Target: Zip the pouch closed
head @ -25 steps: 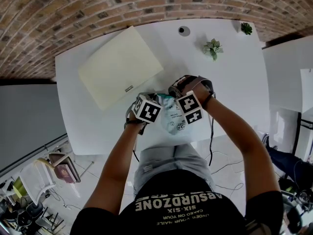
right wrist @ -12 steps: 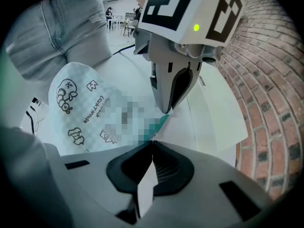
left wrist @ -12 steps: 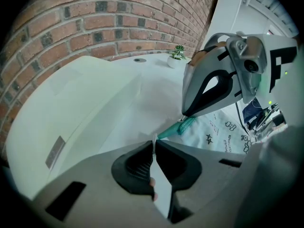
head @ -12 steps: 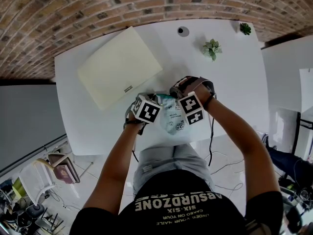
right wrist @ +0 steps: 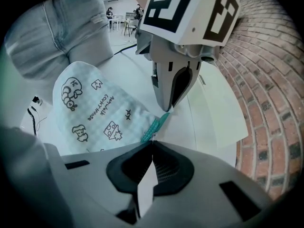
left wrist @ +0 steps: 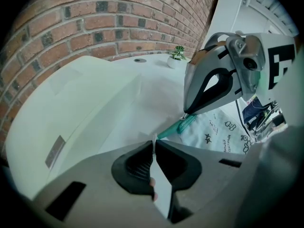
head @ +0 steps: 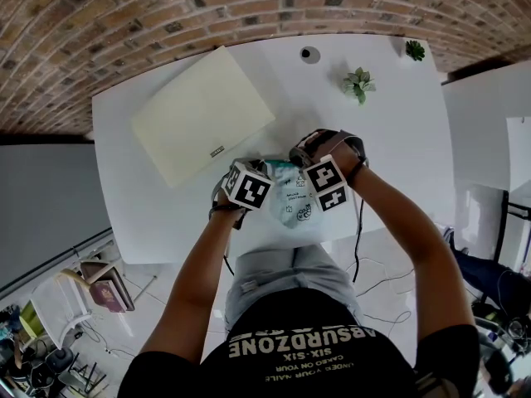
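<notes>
A pale checked pouch [head: 294, 207] with small printed drawings lies on the white table [head: 398, 139] near its front edge, between my two grippers. Its teal zipper [left wrist: 183, 126] runs along the far edge. My left gripper [left wrist: 154, 144] is shut on the pouch's corner at one end of the zipper. Facing it closely, my right gripper [right wrist: 152, 142] is shut at the teal zipper [right wrist: 156, 125], apparently on the pull, which its jaws hide. In the left gripper view the right gripper's tip [left wrist: 186, 114] touches the zipper. The pouch body [right wrist: 90, 110] spreads toward the person.
A flat cream box [head: 202, 113] lies at the table's back left. A small potted plant [head: 360, 82] stands at the back right, a second one [head: 415, 49] in the far corner, and a round dark fitting [head: 310, 53] near the brick wall.
</notes>
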